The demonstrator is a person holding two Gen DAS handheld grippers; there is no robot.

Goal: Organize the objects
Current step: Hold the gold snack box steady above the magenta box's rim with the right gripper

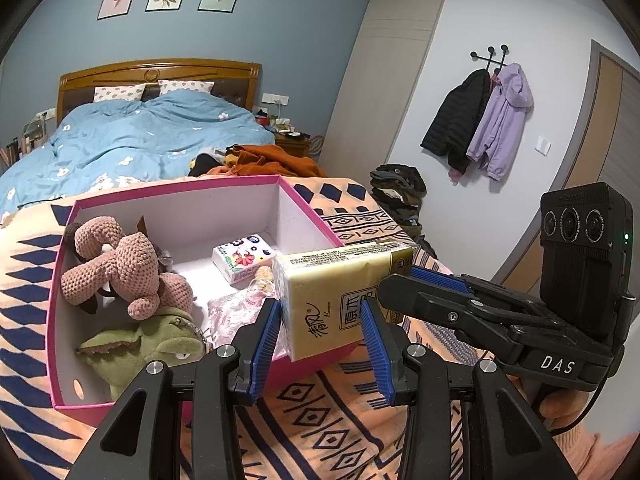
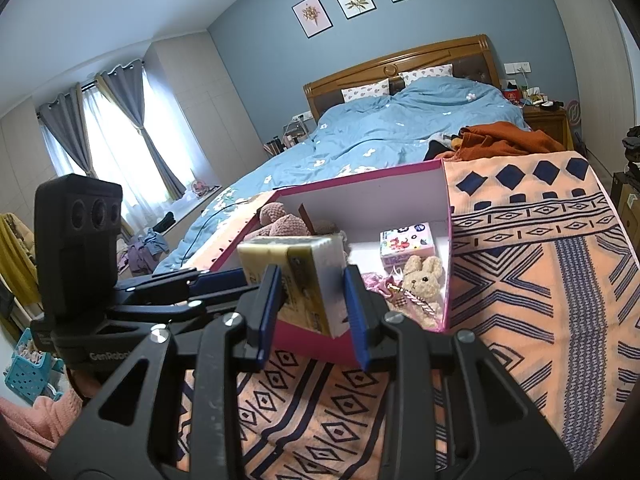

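Both grippers are clamping one yellow tissue pack at frame centre: left gripper on its sides, right gripper on its end. It's hovering over the near rim of the pink box. Prob. light, soft, slippery wrapper; broad faces are gripping best.

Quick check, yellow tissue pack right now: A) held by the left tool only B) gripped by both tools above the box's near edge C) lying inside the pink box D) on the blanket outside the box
B: the yellow tissue pack sits between the left tool pads, with the right tool clamped on its other end, over the pink box near edge.
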